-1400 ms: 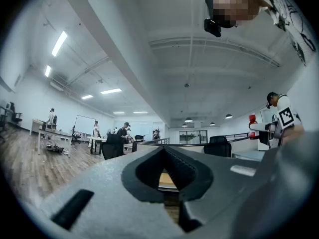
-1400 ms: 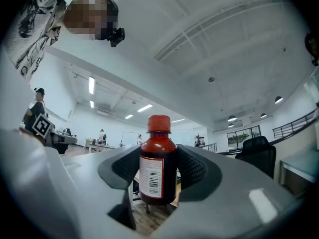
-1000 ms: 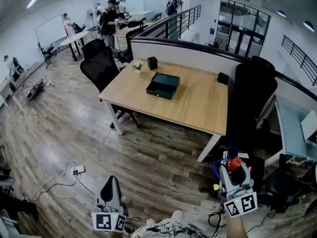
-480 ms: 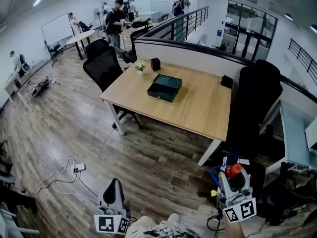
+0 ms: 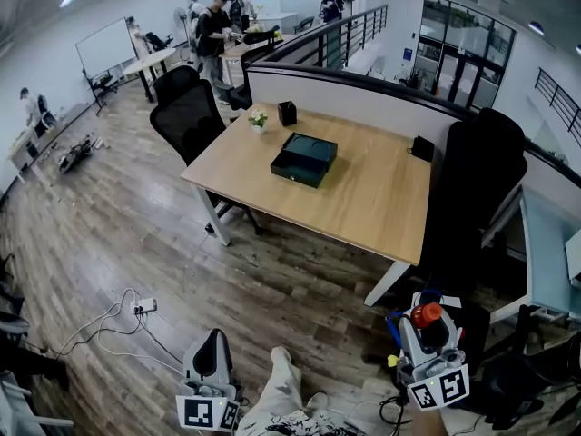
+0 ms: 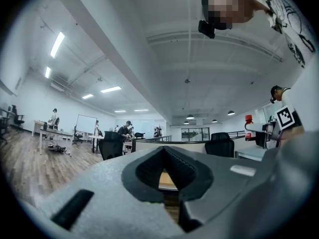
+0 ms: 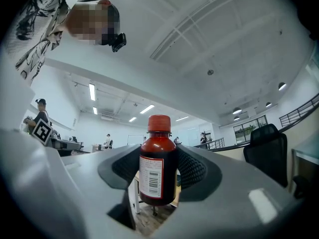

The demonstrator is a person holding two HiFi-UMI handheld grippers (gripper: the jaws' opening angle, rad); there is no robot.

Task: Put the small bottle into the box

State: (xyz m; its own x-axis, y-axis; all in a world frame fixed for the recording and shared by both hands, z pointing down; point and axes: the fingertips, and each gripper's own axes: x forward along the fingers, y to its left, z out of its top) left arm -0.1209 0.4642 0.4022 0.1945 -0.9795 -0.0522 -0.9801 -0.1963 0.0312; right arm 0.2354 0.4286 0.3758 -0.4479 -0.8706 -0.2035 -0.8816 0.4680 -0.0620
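While the right gripper (image 5: 430, 331) hangs low at 5 o'clock in the head view, its jaws clamp the small bottle (image 7: 157, 158) upright, with the red cap on top and the dark body pressed between both pads. At 7 o'clock in that view, the left gripper (image 6: 167, 169) has its jaws drawn together with nothing between them. Both are over the wooden floor (image 5: 136, 234), well apart from the tabletop (image 5: 372, 198). On that tabletop sits the dark box (image 5: 304, 159), toward 11 o'clock from the bottle, with a small potted plant (image 5: 259, 121) at the box's 10 o'clock.
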